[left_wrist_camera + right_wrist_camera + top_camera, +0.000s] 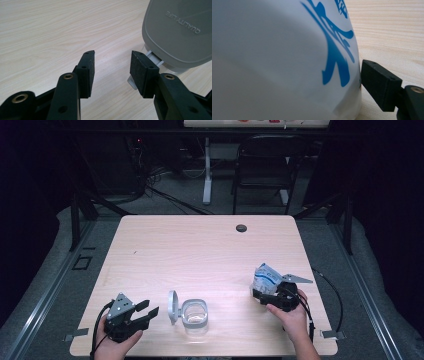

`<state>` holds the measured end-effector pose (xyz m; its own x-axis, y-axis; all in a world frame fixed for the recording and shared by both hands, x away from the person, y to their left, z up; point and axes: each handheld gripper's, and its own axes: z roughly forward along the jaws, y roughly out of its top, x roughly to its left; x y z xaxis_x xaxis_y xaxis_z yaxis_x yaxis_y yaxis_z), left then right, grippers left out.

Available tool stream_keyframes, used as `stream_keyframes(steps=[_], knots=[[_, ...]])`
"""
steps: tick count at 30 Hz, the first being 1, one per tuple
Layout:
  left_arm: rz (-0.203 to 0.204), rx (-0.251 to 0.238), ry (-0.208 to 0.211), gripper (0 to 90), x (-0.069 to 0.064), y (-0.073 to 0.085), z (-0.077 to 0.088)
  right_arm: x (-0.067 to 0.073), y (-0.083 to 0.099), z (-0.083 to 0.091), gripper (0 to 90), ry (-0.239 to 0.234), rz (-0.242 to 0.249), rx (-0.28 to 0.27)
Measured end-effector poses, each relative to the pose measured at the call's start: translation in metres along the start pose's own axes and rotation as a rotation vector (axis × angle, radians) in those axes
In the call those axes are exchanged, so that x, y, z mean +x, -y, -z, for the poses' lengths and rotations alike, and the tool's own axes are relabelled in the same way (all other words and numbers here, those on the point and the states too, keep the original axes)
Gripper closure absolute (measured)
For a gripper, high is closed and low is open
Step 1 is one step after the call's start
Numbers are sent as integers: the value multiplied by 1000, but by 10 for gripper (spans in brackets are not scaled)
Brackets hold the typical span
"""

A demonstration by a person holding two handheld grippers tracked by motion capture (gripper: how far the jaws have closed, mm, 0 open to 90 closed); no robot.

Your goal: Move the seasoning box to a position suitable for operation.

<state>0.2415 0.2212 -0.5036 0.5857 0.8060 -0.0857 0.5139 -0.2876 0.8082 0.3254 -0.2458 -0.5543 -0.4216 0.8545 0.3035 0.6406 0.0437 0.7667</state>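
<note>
At table's right — right gripper (270, 296) clasps pouch (265, 277), hand low.

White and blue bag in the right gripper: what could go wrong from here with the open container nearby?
The bag looks soft, and the right gripper pinches it low, so it may sag or slip when lifted. The container is small and clear with its lid standing upright on the hinge; pouring could miss the opening or knock the lid. The left gripper is open beside it, not steadying it, so it might slide.

White blue-print bag (265, 278) upright, table's right; clear container (195, 314) lid-open, centre-front.
</note>
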Motion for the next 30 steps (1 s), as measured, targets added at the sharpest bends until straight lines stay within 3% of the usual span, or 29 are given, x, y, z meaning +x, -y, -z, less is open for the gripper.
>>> stream_keyframes(steps=[1, 4, 13, 15, 20, 30], knots=[[-1, 3, 2, 558, 0, 0, 0, 0, 1, 0, 270, 15, 2, 6], [-1, 3, 2, 558, 0, 0, 0, 0, 4, -2, 279, 3, -3, -5], [-1, 1, 2, 558, 0, 0, -1, -2, 11, -9, 293, 42, 9, 42], [-3, 1, 4, 558, 0, 0, -1, -2, 12, -12, 292, 25, 1, 33], [-3, 2, 2, 558, 0, 0, -1, -2, 13, -16, 293, 41, 13, 39], [-4, 5, 0, 558, 0, 0, 0, -2, 14, -20, 311, 29, 17, 35]])
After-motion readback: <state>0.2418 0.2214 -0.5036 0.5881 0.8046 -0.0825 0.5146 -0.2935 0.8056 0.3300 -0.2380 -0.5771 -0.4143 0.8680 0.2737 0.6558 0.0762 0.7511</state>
